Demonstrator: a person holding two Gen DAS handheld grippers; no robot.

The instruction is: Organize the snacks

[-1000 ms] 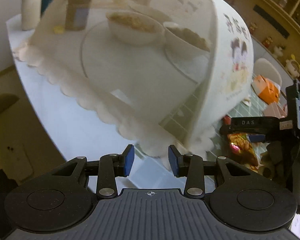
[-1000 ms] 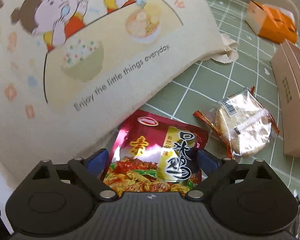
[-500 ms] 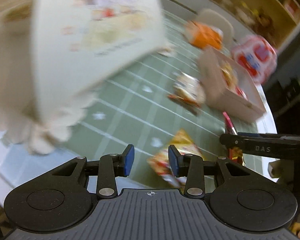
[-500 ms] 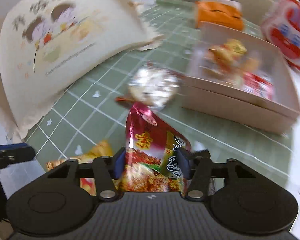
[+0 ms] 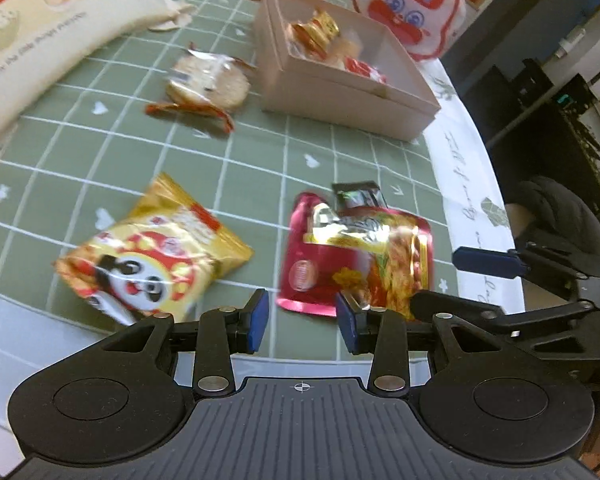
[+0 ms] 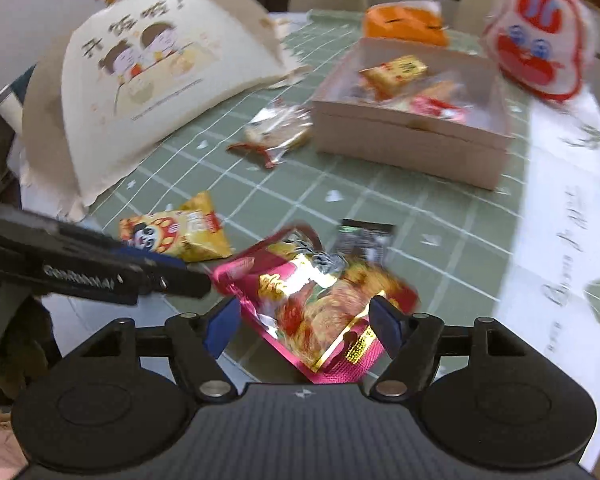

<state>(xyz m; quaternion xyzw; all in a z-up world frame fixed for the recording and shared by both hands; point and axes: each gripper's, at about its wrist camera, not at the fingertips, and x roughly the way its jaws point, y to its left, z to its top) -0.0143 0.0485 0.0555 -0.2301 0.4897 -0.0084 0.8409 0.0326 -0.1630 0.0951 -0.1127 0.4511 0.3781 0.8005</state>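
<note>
The red pouch (image 6: pixel 316 304), glossy, crinkled and blurred, lies low and centre in the right wrist view between the opening jaws of the right gripper (image 6: pixel 304 322); the pads do not press it. It could slide off the table's near edge, since it sits close to it. The left gripper (image 5: pixel 302 320) stands part spread, holding nothing, near the panda bag (image 5: pixel 148 256). A cracker pack (image 5: pixel 206 88) lies further up; the box (image 5: pixel 348 96), partly filled, sits upper right.
</note>
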